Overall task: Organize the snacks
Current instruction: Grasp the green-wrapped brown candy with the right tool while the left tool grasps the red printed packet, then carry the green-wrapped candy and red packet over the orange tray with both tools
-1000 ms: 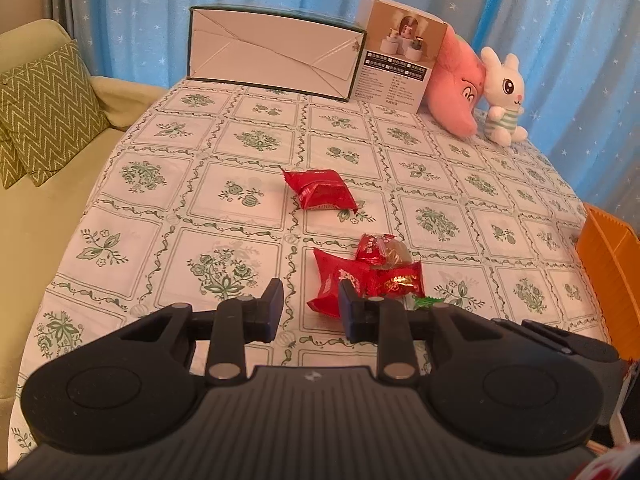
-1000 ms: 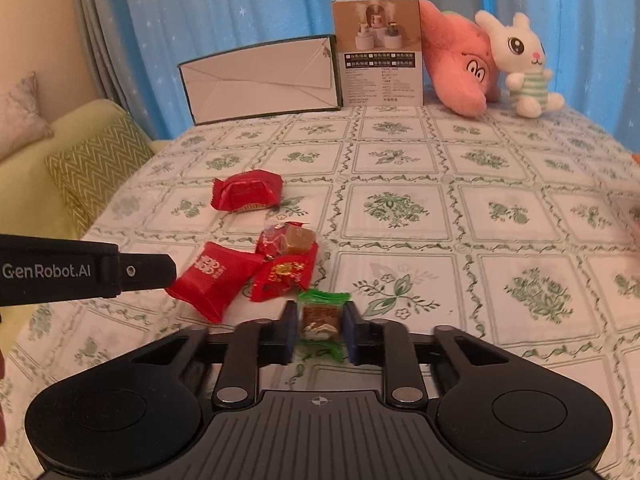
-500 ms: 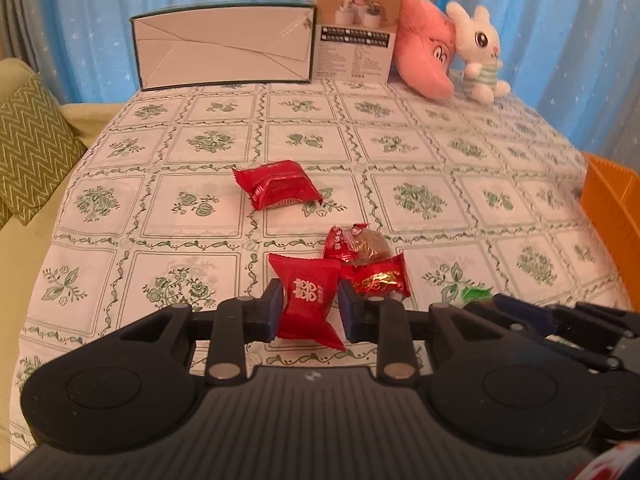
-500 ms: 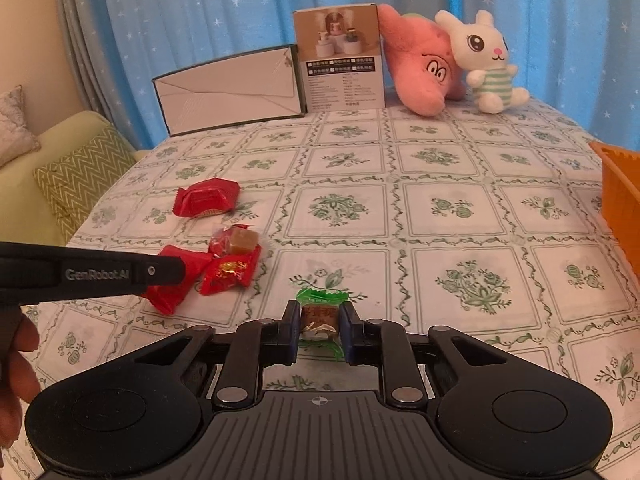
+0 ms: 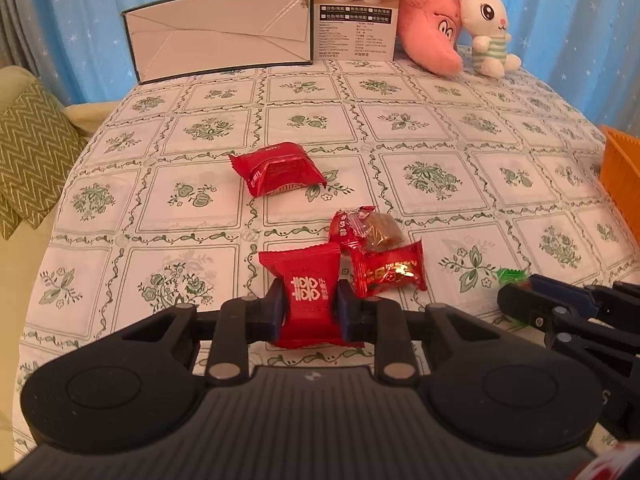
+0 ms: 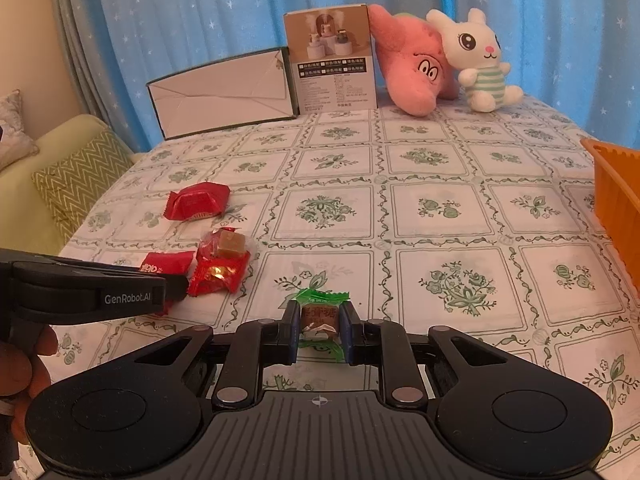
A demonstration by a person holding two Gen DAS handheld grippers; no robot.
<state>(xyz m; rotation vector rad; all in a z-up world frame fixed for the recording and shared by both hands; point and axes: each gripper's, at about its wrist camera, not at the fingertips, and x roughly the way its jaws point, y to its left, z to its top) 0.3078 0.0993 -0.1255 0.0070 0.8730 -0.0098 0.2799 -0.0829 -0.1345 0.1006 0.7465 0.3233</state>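
Blue star-print curtains (image 6: 200,20) back a bench (image 6: 440,208) under a green floral cloth. Along its far edge stand a flat white carton (image 6: 224,92), a printed box (image 6: 332,60), a pink plush (image 6: 412,68) and a white rabbit (image 6: 480,60), well apart from the work area and probably only clutter. An orange basket (image 6: 616,200) sits at the right edge, judged to be where the snacks are bound.

Left tongs (image 5: 310,310) are closing on a red snack packet (image 5: 308,292), the pads already against its sides; it lies at the near edge of a small heap, touching a red-and-gold candy (image 5: 390,272) and a clear-wrapped brown candy (image 5: 368,228). A larger red packet (image 5: 280,172) lies apart, farther back.

Right tongs (image 6: 320,330) are pressed onto a green-wrapped candy (image 6: 322,316), gripped across its middle so the twisted ends stay free.
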